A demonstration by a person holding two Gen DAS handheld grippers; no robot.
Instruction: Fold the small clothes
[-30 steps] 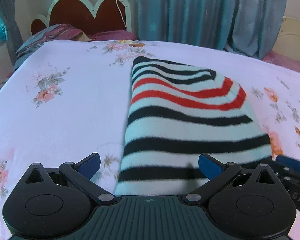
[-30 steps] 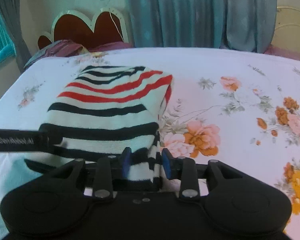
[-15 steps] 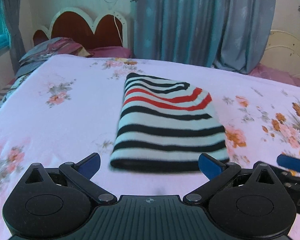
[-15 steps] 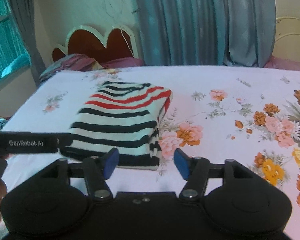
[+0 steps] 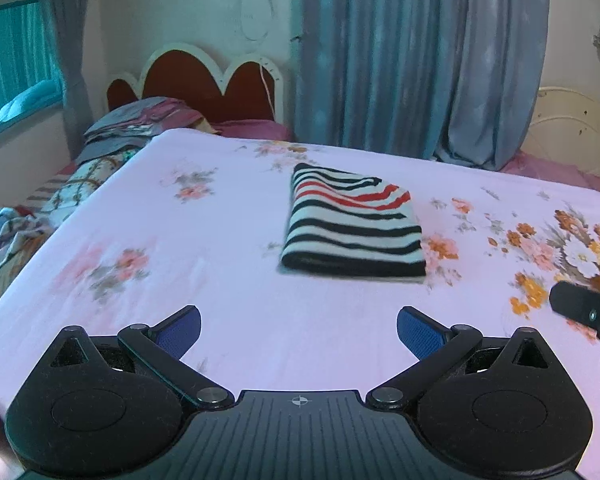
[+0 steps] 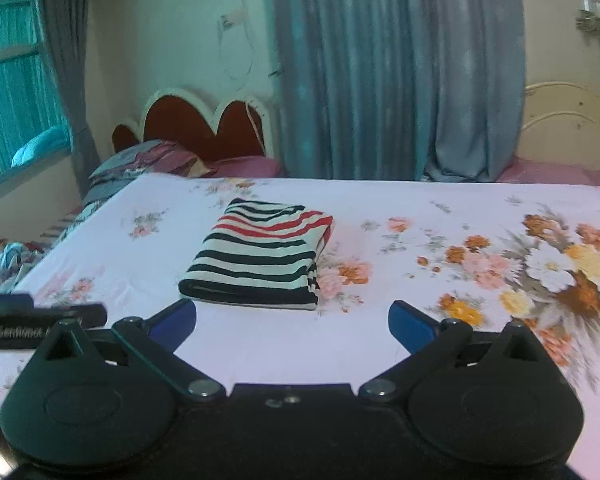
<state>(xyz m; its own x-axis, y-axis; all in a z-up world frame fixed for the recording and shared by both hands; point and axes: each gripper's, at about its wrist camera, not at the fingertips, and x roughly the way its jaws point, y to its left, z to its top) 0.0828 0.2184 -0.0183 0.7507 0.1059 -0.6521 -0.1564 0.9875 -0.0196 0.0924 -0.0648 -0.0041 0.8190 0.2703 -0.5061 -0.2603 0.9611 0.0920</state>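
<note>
Both grippers hang over the near edge of the bed, tilted down toward it. The left gripper (image 5: 299, 330) has its blue pads spread wide with nothing but sheet between them. The right gripper (image 6: 292, 322) is opening, jaws already far apart, also nothing in them.

The folded striped shirt (image 5: 352, 224) is lying flat on the floral bedsheet (image 5: 204, 264), a neat rectangle of black and white stripes with a couple of red ones near the far end. It sits ahead of both grippers and clear of them, a bit right of centre for the left one and a bit left of centre for the right one (image 6: 260, 258).

Around it: a scalloped headboard (image 5: 204, 76) at the back left, a pile of bedding (image 5: 140, 124) in front of it, grey-blue curtains (image 5: 420, 60) behind the bed. Nothing lies between the grippers and the shirt, just bare sheet.
</note>
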